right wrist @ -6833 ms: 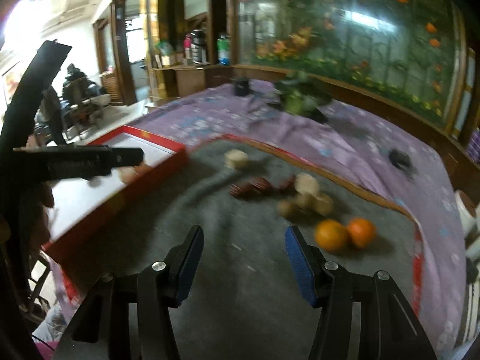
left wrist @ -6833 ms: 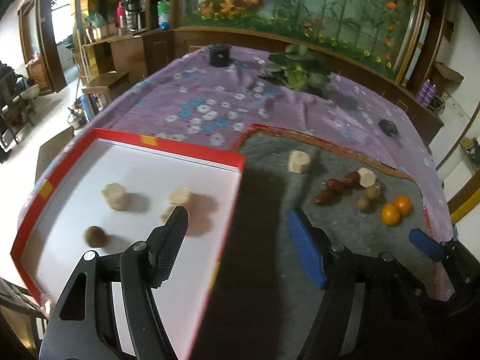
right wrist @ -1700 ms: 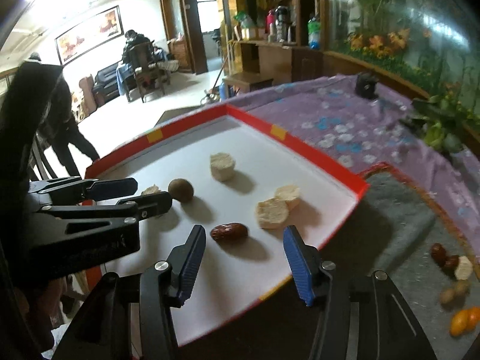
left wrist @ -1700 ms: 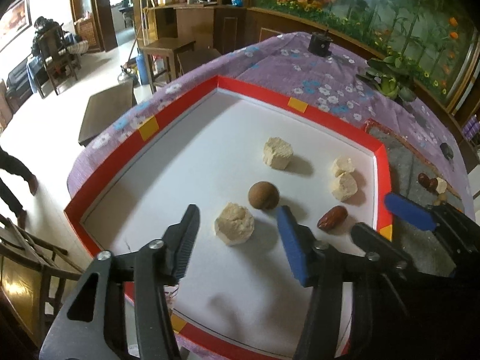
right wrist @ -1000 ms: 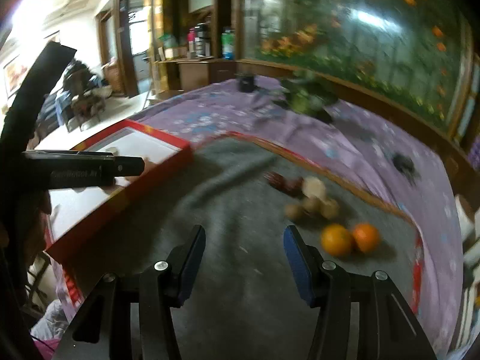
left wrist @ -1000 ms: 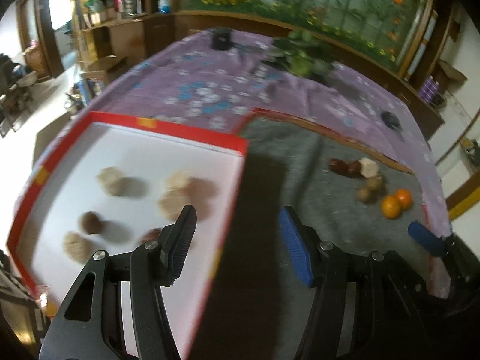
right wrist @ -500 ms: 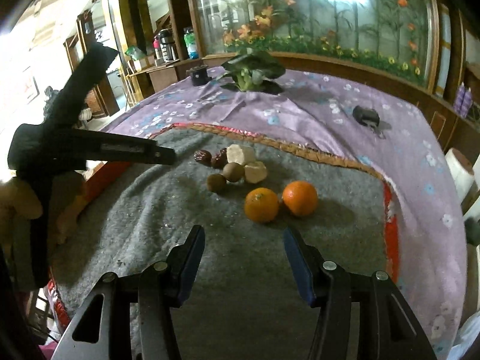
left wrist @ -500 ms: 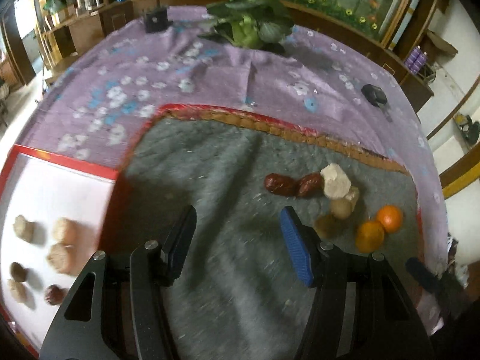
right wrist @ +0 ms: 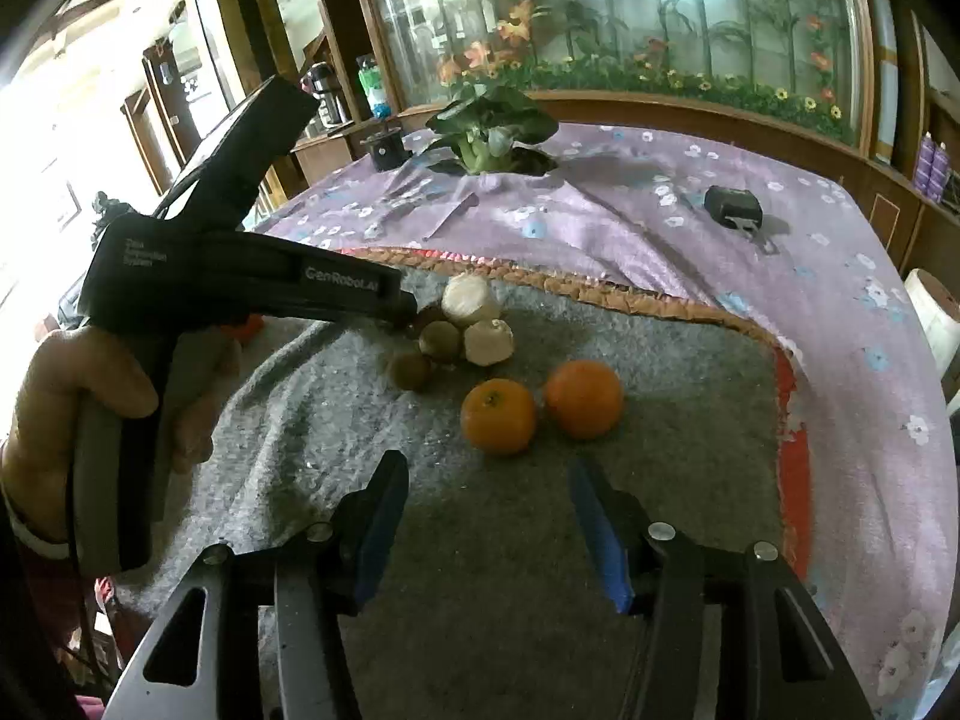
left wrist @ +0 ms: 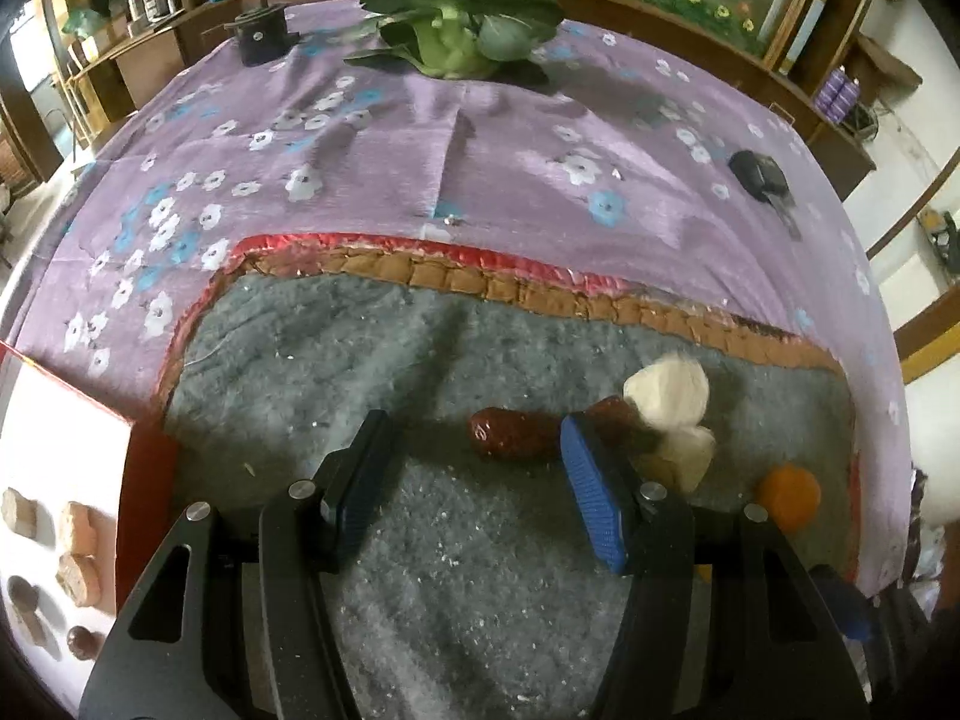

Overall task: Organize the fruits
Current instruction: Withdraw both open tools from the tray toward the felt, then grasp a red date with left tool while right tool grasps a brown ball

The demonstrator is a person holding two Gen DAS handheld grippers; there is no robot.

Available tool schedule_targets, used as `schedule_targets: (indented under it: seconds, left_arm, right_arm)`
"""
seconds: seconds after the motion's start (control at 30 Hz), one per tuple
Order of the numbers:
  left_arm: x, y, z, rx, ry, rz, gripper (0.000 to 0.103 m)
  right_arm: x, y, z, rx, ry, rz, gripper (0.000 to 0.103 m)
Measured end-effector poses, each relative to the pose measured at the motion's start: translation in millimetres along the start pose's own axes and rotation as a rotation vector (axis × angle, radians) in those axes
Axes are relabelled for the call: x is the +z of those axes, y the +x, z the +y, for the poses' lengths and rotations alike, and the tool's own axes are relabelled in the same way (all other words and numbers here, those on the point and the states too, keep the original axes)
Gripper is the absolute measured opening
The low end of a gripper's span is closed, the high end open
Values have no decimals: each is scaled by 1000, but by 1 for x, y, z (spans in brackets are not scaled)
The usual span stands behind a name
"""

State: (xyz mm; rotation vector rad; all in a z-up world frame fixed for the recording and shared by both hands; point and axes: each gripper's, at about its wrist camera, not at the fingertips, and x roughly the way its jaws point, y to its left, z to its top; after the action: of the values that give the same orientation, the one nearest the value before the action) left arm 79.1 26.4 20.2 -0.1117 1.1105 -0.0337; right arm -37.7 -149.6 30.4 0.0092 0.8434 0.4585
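On the grey felt mat (left wrist: pixel 312 360) lies a dark red date (left wrist: pixel 516 435). It rests between the fingertips of my open left gripper (left wrist: pixel 474 480), nearer the right finger, and no pad touches it. A second date (left wrist: pixel 612 411) and two pale chunks (left wrist: pixel 666 390) lie just behind that finger. My right gripper (right wrist: pixel 489 516) stands open and empty, a short way before two oranges (right wrist: pixel 498 417). Two brown kiwis (right wrist: pixel 441 339) and the pale chunks (right wrist: pixel 489 342) sit beyond them. In the right wrist view the left gripper (right wrist: pixel 408 306) reaches into that cluster, held by a hand (right wrist: pixel 90 384).
A red-rimmed white tray (left wrist: pixel 138 444) with several sorted pieces lies at the left edge of the mat. On the purple flowered cloth (left wrist: pixel 360 150) behind stand a leafy plant (left wrist: pixel 456 30), a black pot (left wrist: pixel 264 39) and a car key (left wrist: pixel 759 174).
Both grippers have swung from the white tray over to the grey mat. The left has come down close to the dates; the right has drawn nearer to the oranges.
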Motion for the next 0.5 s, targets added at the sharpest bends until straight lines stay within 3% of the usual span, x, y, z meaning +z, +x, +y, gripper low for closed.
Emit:
schedule_targets:
  seconds: [0.13,0.27,0.37,0.5]
  left_arm:
    - [1,5,5,-13,-7,8,54]
    - [-2,2,8,-61,12,-2,27]
    - [-5,-5,13,-48,1,-15,26]
    - [-12,-22,27,-64,-30,-35,26]
  right_arm:
    - [1,1,2,15,-5,-3,55]
    - [2,-1,8,52,-14,-14,55]
    - [4,1,17,121,-17,-13,55]
    - [10,16,38,147,-59,9,50]
